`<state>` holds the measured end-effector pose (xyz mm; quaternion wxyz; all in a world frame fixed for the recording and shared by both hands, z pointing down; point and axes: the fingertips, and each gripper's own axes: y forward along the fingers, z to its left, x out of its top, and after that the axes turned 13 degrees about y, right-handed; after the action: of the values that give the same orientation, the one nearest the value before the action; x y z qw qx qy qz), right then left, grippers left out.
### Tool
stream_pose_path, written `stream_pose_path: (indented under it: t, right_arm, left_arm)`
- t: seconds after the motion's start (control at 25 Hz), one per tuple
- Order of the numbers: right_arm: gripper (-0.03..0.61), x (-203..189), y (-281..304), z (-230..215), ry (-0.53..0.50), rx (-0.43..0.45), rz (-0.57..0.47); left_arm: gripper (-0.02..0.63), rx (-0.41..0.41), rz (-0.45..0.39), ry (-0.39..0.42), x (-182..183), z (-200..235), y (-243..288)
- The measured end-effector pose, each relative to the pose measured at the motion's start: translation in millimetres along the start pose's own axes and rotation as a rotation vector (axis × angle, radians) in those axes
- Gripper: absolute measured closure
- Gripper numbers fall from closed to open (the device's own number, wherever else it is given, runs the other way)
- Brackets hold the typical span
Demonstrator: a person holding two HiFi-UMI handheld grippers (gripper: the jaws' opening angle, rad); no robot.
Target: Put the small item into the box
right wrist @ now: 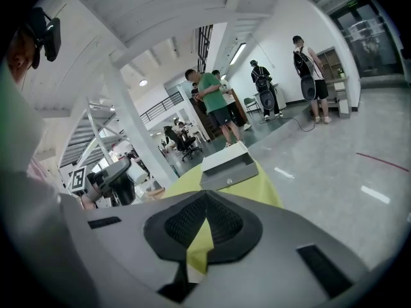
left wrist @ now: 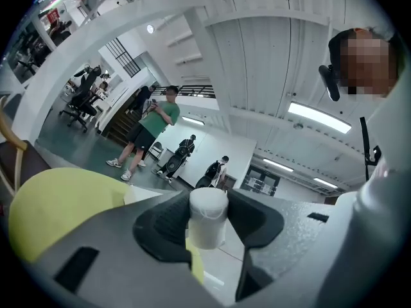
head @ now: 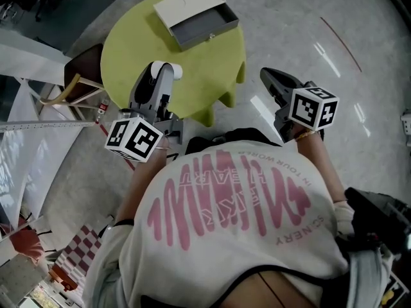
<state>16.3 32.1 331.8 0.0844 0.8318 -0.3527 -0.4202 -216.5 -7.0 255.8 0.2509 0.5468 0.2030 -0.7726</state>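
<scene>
The white cylinder [left wrist: 207, 220] has its lower end hidden between the left gripper's [left wrist: 206, 199] pads. In the head view the person's shirt [head: 237, 204] covers the green table's [head: 128, 50] edge at 6 o'clock. At the table's 9 o'clock, the chair [head: 85, 61] is partly under the cloth. In the right gripper view the box's [right wrist: 228, 169] floor is hidden behind its front wall.

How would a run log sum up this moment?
left gripper: shut on white cylinder | right gripper: shut, empty | box: open on green table

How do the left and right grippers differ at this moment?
The left gripper clamps a small white cylinder; the right gripper is shut on nothing. The left gripper is over the green table edge, the right gripper over floor beside it. Both point toward the open box.
</scene>
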Motion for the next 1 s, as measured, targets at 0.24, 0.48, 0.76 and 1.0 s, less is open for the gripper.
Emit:
stream_pose_path:
  t: [0.24, 0.48, 0.76, 1.0]
  right_arm:
    - [0.572, -3.5, 6.4, -4.8, 0.021, 0.003, 0.024]
    - [0.572, 4.6, 22.7, -3.5, 0.005, 0.035, 0.038]
    - [0.572, 49.8, 59.3, -29.1, -0.005, 0.055, 0.063]
    - [0.572, 76.4, 85.3, -53.4, -0.018, 0.074, 0.099]
  left_arm:
    - [0.43, -0.013, 0.005, -0.013, -3.2, -7.3, 7.9]
    - [0.43, -0.018, -0.012, -0.005, 1.5, -8.5, 22.3]
    - [0.43, 0.012, -0.016, -0.009, 1.0, 13.3, 73.9]
    - [0.431, 0.028, -0.009, -0.014, -7.9, 18.8, 113.8]
